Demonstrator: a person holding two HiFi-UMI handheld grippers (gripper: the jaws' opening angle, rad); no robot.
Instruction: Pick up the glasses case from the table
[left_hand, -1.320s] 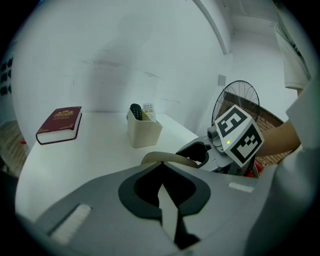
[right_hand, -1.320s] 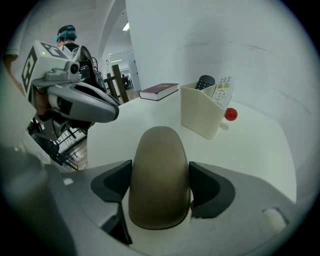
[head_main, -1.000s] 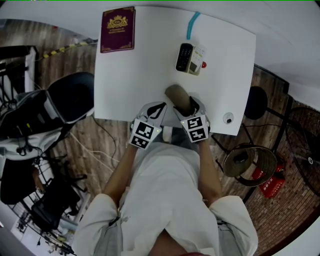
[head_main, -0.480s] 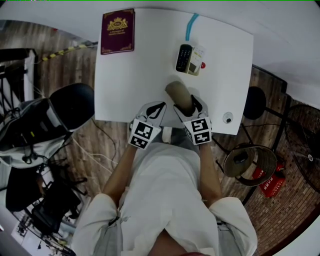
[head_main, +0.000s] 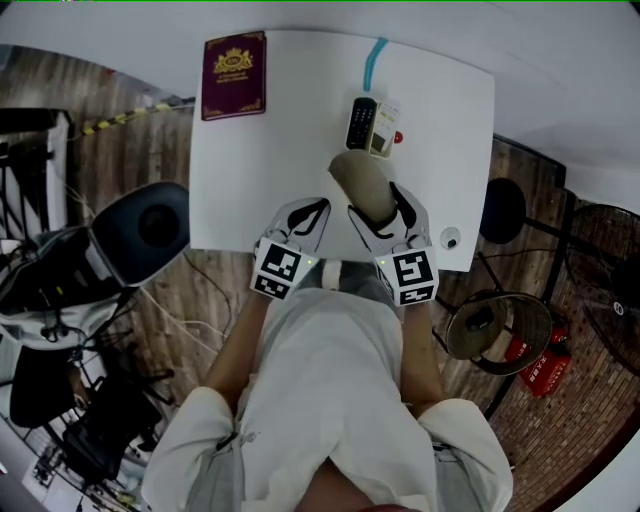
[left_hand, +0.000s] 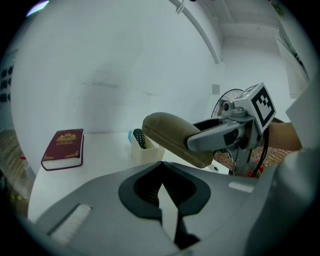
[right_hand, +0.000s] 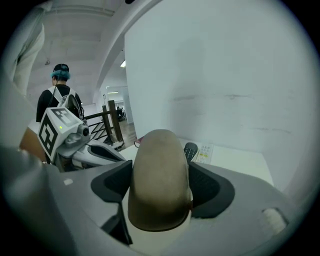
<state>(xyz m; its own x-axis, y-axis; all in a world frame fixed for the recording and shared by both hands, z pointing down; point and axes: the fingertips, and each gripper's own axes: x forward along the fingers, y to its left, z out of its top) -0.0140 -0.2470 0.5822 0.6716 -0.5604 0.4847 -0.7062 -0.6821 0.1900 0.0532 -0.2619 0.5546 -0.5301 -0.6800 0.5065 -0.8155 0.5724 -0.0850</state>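
The olive-brown glasses case (head_main: 362, 185) is held between the jaws of my right gripper (head_main: 376, 203), which is shut on its near end. In the left gripper view the case (left_hand: 172, 137) hangs tilted above the white table (head_main: 270, 170), clear of its surface. Up close, the case (right_hand: 159, 175) fills the gap between the right jaws. My left gripper (head_main: 310, 212) sits beside it at the table's near edge, shut with nothing in it; its jaws (left_hand: 161, 187) meet tip to tip.
A maroon book (head_main: 234, 62) lies at the far left corner. A small holder with a remote (head_main: 372, 125) stands just beyond the case. A round knob (head_main: 452, 239) sits at the near right corner. A black chair (head_main: 140, 225) stands left, a fan (head_main: 495, 325) right.
The right gripper has carried the glasses case up and a little farther over the table. The left gripper has stayed at the near edge.
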